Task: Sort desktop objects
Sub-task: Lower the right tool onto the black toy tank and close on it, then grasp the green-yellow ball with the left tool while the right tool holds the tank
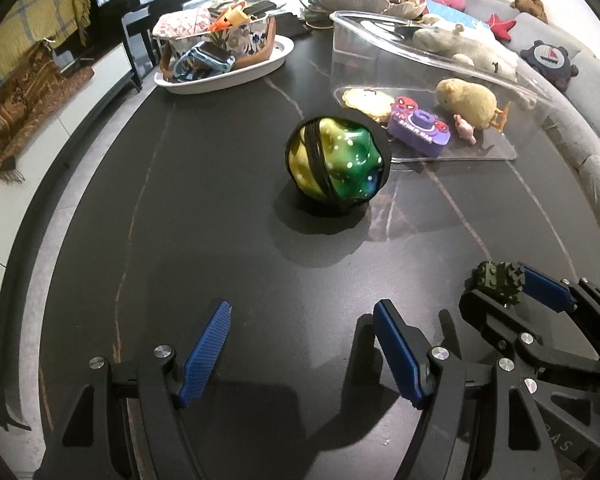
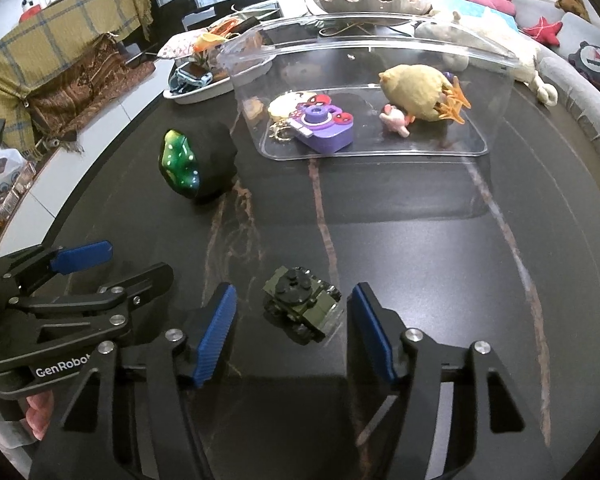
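Both grippers sit low over the dark stone table (image 2: 420, 240), jaws spread wide, nothing held in either.

Left gripper (image 1: 302, 354): blue pads apart, bare tabletop between them. Green-yellow bumpy ball (image 1: 336, 160) in a black wrap sits well ahead of it, roughly on its centreline, apart from the fingers.

Right gripper (image 2: 292, 332): fingers straddle the small green brick tank (image 2: 300, 306). Tank lies between the pads near their tips, a gap on each side, no contact visible. From the left wrist view the tank (image 1: 498, 280) shows at the tip of the right gripper's near finger.

Surface: black slab with thin brownish veins running front to back. Left to right across the far side:
- white oval dish (image 1: 260, 70) piled with clutter, including a floral pouch and a blue-framed gadget
- the ball, just left of the bin's near corner
- clear plastic bin (image 2: 496, 80) with a purple Spider-Man toy camera (image 2: 324, 130), a round yellow keychain piece beside it, a small pink figure (image 2: 396, 118) and a yellow plush chick (image 2: 416, 90) inside
- shallow leaf-edged bowl (image 2: 372, 2) of odds and ends behind the bin

Room: plaid throw over furniture at far left, a black piano behind it, white low cabinet along the table's left edge. Grey sofa at right with soft toys, a red starfish among them.
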Demonstrator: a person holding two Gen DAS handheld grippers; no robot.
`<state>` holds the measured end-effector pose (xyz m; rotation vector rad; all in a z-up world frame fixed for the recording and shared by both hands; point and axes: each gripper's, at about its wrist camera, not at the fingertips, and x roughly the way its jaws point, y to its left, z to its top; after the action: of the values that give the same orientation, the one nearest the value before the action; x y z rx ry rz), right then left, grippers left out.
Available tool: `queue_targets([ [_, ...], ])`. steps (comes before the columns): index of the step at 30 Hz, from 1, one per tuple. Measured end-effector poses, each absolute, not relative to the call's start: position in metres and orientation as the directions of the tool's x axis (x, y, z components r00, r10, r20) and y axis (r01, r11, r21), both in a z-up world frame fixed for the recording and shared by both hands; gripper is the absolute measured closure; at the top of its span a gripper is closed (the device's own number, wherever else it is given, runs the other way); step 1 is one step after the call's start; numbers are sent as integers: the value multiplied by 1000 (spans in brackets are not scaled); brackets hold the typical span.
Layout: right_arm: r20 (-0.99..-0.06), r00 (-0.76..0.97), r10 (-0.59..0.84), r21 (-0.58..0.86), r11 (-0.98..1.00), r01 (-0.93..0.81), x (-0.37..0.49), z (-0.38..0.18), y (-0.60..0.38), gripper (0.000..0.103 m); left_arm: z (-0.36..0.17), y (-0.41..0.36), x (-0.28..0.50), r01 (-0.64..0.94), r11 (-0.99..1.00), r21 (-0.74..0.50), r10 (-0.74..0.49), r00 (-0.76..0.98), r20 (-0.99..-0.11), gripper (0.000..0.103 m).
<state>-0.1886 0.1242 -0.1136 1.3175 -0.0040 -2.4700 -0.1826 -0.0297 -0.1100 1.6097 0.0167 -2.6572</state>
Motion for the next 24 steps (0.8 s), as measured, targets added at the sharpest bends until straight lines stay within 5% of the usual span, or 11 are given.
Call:
queue_targets([
  [6, -812, -521, -264, 108, -944, 311, -187, -115, 116, 65, -114, -26, -184, 23, -1000, 2, -13, -451, -892, 33],
  [24, -759, -585, -287, 133, -947, 292, -176, -83, 124, 66, -86, -24, -189, -28, -999, -41, 50, -498, -866, 32],
])
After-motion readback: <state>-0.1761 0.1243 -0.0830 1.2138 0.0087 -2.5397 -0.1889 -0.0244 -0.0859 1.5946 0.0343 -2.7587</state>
